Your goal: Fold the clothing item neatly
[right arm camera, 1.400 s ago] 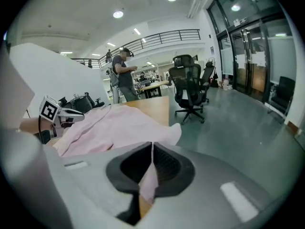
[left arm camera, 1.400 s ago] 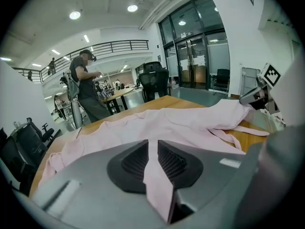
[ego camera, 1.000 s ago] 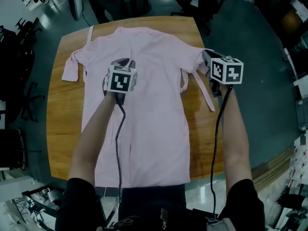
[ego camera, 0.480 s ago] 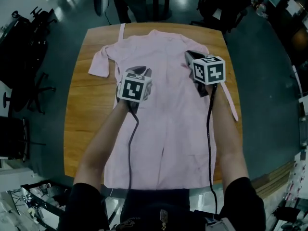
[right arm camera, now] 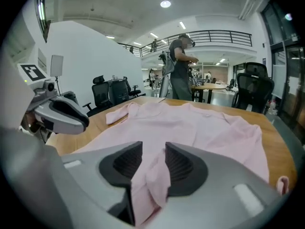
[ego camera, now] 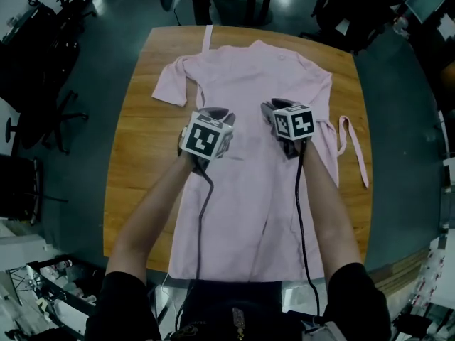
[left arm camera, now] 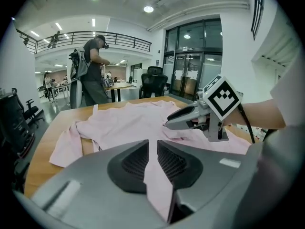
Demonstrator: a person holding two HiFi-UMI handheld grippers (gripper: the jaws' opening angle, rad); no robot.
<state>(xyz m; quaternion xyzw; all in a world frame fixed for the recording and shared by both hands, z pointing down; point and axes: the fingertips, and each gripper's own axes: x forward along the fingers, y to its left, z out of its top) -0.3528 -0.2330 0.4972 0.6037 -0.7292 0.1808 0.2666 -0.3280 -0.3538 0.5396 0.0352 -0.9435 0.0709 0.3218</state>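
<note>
Right-hand claw (ego camera: 274,106), held by a person over the chest of a pale pink short-sleeved cloth garment (ego camera: 249,69), stands partly open, its jaws having just been opening. A loose ridge of pink fabric rises between the pads without being pinched, which reads as cloth being let go where it was meant to land. The left-hand claw (ego camera: 215,111) sits just beside it, near the garment's left edge. Its jaws are narrow and closed on a thin fold of the same fabric, probably to pin the body of the garment in place while the other side is laid down.

The garment lies flat and lengthwise on a tan wooden table with rounded corners (ego camera: 135,162), collar at the far end and hem toward the person. Its left sleeve (ego camera: 170,84) is spread out to the side, while the right edge runs straight with no sleeve sticking out. By that look the right side is already turned in and the left is yet to be done. A thin pink tie strap (ego camera: 359,155) trails loose toward the table's right edge and will likely need tucking in for a neat fold.

Both claws point down at a slant toward the cloth, close together — a posture suited to smoothing or re-gripping at the midline.
</note>
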